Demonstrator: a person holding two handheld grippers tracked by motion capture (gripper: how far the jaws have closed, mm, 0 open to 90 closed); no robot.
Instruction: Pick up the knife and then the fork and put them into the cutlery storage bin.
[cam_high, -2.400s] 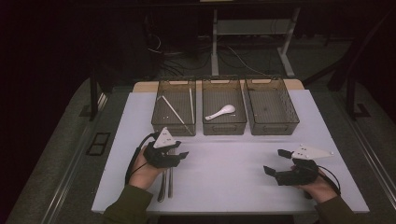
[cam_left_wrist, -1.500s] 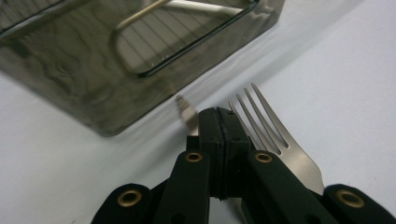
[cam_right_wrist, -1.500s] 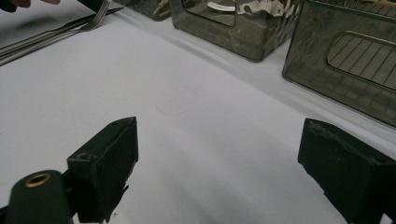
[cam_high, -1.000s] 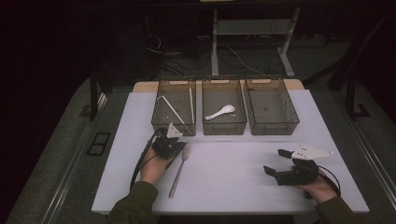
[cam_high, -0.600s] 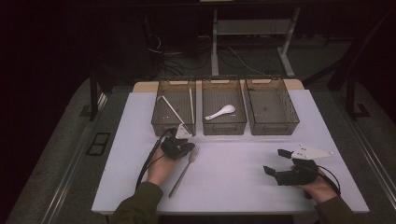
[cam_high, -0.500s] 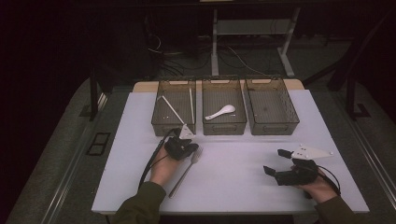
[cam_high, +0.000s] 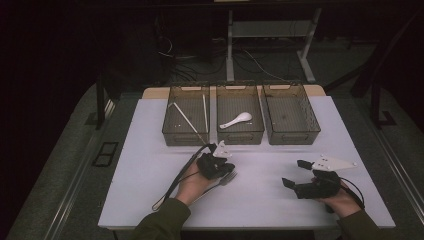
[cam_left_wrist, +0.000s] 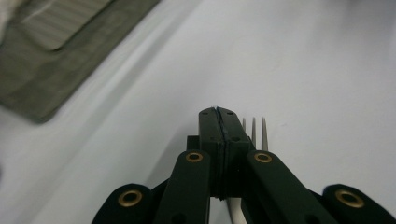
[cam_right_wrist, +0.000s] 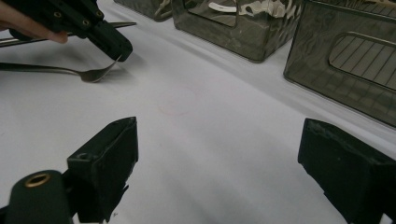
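My left gripper (cam_high: 226, 168) is shut and sits low over the white table (cam_high: 145, 170), just in front of the middle bin. A metal fork (cam_high: 229, 177) lies under it. In the left gripper view the fork tines (cam_left_wrist: 254, 132) poke out beside the closed jaws of my left gripper (cam_left_wrist: 217, 113), not between them. From the right gripper view the fork (cam_right_wrist: 88, 74) rests on the table with its tines curving up to the tip of the left gripper (cam_right_wrist: 116, 50). My right gripper (cam_high: 295, 174) stands open at the front right, and nothing sits between the jaws of my right gripper (cam_right_wrist: 219, 163).
Three clear bins line the far side: the left bin (cam_high: 172, 136) holds chopsticks (cam_high: 187, 119), the middle bin (cam_high: 240, 136) a white spoon (cam_high: 237, 120), and the right bin (cam_high: 290, 136) has nothing in it. A slim metal piece (cam_right_wrist: 125, 24) shows beyond the left gripper. A cable (cam_high: 172, 187) trails from it.
My left hand has slid to the right and slightly away from me, and the fork has travelled along under the shut jaws. The right hand has stayed put.
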